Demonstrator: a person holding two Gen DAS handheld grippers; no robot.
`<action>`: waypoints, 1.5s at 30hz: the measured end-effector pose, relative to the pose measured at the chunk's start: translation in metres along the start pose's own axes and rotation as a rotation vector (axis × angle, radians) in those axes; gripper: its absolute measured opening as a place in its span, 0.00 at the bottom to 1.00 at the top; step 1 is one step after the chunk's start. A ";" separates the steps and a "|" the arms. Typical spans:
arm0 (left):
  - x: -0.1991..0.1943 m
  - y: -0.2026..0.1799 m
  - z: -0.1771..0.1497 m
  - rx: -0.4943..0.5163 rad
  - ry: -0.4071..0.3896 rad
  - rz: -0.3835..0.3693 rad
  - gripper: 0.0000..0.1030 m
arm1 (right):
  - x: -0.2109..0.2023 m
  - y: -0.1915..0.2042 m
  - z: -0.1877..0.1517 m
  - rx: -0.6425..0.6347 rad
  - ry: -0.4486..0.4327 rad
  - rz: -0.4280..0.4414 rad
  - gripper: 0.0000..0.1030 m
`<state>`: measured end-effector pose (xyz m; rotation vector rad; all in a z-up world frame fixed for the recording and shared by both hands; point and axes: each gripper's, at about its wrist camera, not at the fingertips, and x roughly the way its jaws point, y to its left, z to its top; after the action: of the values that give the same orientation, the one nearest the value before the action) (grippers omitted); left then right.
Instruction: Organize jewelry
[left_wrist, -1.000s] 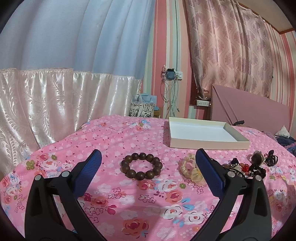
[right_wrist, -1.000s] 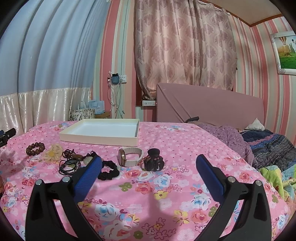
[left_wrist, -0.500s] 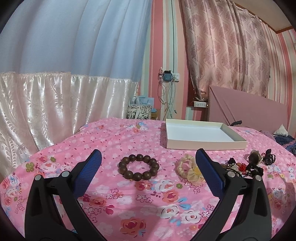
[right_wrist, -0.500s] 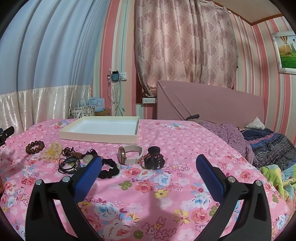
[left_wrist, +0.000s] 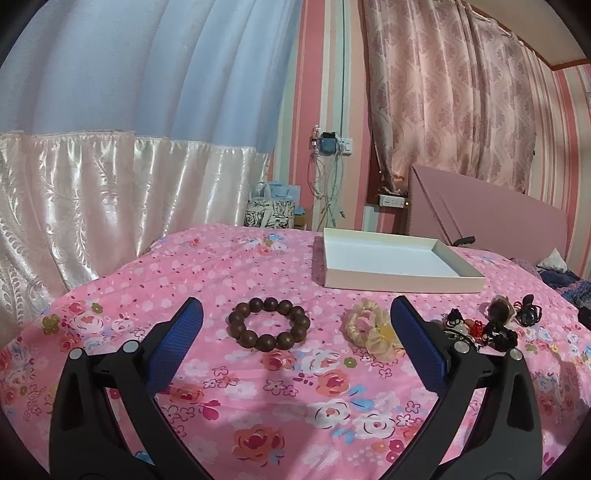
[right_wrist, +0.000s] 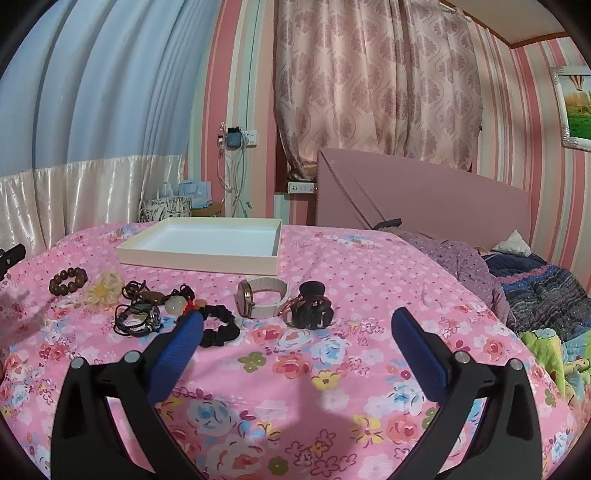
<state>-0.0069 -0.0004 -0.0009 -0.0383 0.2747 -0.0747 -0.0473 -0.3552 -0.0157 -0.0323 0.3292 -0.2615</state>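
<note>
on the pink floral bedspread (left_wrist: 295, 387), left tongs (left_wrist: 295, 325) hang spread before a dark wooden bead bracelet (left_wrist: 269, 324), beside a cream scrunchie (left_wrist: 369, 326). rightward, right tongs (right_wrist: 297, 328) gape near a black hair claw (right_wrist: 312, 312), beige-strapped watch (right_wrist: 260, 297) and shallow white tray (right_wrist: 199, 254).

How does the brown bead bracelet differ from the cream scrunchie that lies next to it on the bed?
The bead bracelet is dark brown, a ring of round, hard-looking beads; the cream scrunchie is pale, of gathered fabric with a sheer bow. The bracelet forms a neat open circle; the scrunchie looks rumpled and uneven. The bracelet lies between the left gripper's fingers; the scrunchie lies near the right finger. Both lie flat on the floral bedcover, outside the white tray.
</note>
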 end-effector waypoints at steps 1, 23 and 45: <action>-0.001 -0.001 0.000 0.004 -0.001 -0.002 0.97 | 0.000 0.000 0.000 0.000 0.000 -0.001 0.98; 0.009 -0.002 0.002 0.032 0.037 -0.005 0.97 | 0.003 0.003 -0.001 -0.026 0.010 -0.001 0.98; 0.081 -0.036 -0.012 0.196 0.387 -0.068 0.97 | 0.107 0.048 0.002 -0.086 0.418 0.143 0.98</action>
<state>0.0648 -0.0427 -0.0325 0.1639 0.6515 -0.1770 0.0632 -0.3364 -0.0515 -0.0387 0.7553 -0.1095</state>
